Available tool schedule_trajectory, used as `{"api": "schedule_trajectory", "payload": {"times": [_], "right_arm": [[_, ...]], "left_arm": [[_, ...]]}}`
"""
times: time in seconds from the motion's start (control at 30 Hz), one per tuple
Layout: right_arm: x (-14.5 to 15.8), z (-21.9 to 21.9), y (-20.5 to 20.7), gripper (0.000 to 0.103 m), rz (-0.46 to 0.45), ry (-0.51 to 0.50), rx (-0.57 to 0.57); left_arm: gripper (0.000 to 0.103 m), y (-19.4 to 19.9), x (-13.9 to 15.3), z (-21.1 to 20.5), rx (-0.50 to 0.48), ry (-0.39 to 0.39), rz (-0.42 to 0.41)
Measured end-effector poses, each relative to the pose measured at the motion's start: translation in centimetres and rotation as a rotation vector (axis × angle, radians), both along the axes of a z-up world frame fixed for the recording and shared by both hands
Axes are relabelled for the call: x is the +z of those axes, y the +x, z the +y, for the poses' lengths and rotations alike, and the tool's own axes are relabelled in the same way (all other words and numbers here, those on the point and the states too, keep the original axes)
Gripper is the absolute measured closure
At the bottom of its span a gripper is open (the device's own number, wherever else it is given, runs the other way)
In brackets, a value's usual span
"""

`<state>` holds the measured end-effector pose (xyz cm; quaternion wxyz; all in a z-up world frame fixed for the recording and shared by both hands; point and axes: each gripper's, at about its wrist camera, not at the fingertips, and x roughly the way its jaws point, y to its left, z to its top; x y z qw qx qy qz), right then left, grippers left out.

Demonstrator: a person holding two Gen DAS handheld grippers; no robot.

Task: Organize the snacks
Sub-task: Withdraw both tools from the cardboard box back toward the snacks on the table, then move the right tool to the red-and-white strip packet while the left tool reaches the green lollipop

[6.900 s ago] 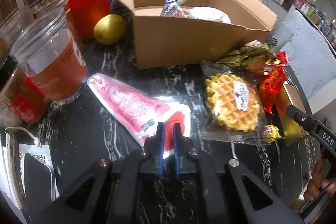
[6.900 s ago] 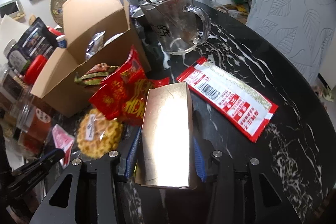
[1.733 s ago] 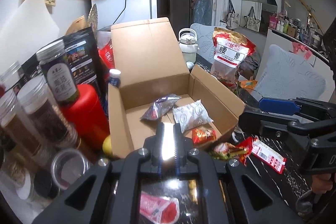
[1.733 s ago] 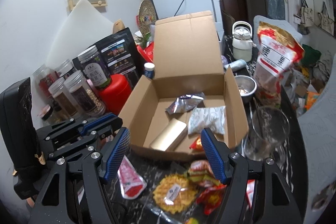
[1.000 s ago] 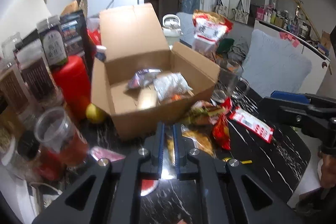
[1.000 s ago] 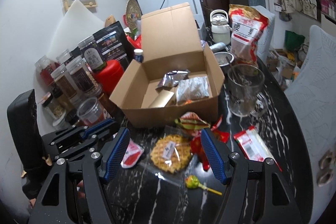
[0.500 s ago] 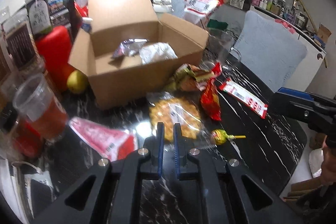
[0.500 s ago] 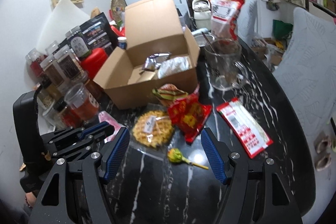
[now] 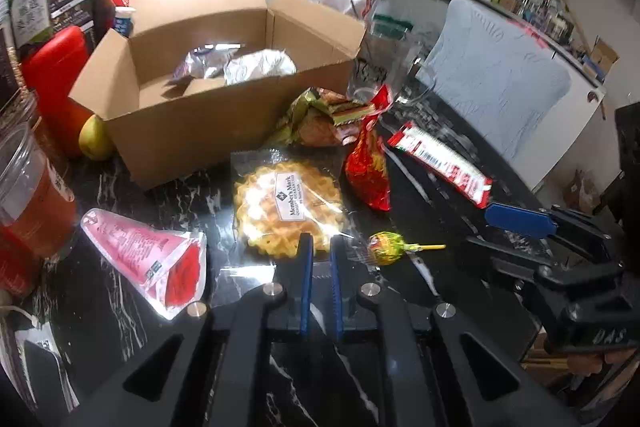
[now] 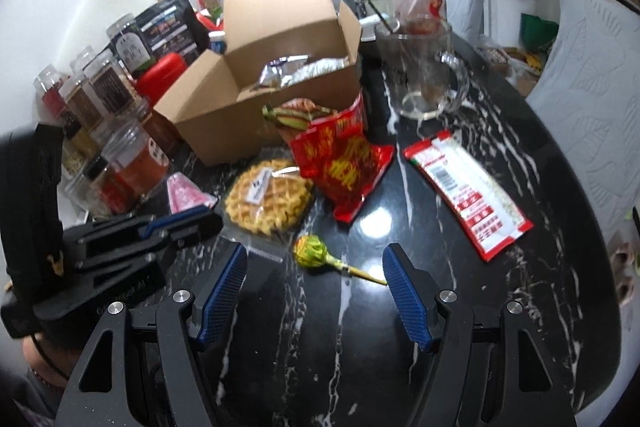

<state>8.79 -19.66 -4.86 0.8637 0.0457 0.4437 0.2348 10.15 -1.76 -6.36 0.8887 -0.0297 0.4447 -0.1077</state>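
An open cardboard box [image 9: 192,119] [image 10: 240,123] holds silver and white packets. In front of it lie a wrapped waffle [image 9: 288,207] [image 10: 268,201], a pink pouch [image 9: 148,255], a red snack bag [image 10: 344,159] [image 9: 368,171], a green-wrapped snack [image 9: 316,115], a lollipop [image 10: 316,253] [image 9: 386,242] and a red-white sachet [image 10: 468,191] [image 9: 440,163]. My left gripper [image 9: 319,247] is shut and empty at the waffle's near edge. My right gripper [image 10: 316,267] is wide open just above the lollipop.
A cup of red drink [image 9: 28,195], a red canister [image 9: 56,75] and a yellow fruit [image 9: 94,139] stand left of the box. A glass mug [image 10: 424,75] and jars [image 10: 100,83] stand further back. The black marble table's edge [image 10: 592,227] curves at right.
Both grippers have come down from above the box toward the table front. The right gripper left the gold box inside the carton and the left released the pink pouch earlier.
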Motion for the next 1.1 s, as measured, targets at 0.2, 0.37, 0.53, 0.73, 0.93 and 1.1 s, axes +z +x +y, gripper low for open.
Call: {"api": "schedule_trajectory", "payload": {"times": [0.2, 0.37, 0.53, 0.73, 0.93, 1.1], "right_arm": [[-1.3, 0.2, 1.2, 0.032, 0.029, -0.024, 0.04], [-2.1, -0.1, 2.1, 0.032, 0.039, -0.051, 0.052], [-2.7, -1.7, 2.6, 0.032, 0.066, -0.045, 0.022], [-3.1, -3.3, 2.9, 0.032, 0.094, -0.037, -0.018], [-3.4, -4.9, 3.4, 0.032, 0.114, -0.003, -0.049], [-3.9, -5.8, 3.7, 0.032, 0.131, 0.031, -0.066]], "left_arm": [[0.095, 1.9, -1.0, -0.5, -0.055, 0.001, 0.091], [0.095, 1.6, -0.3, -1.8, -0.147, -0.006, 0.095], [0.095, 2.0, 0.0, -3.9, -0.258, -0.014, 0.115], [0.095, 3.4, -1.2, -5.7, -0.321, 0.014, 0.157], [0.082, 4.6, -2.3, -6.9, -0.351, 0.085, 0.178], [0.0, 4.6, -4.8, -8.7, -0.442, 0.101, 0.304]]}}
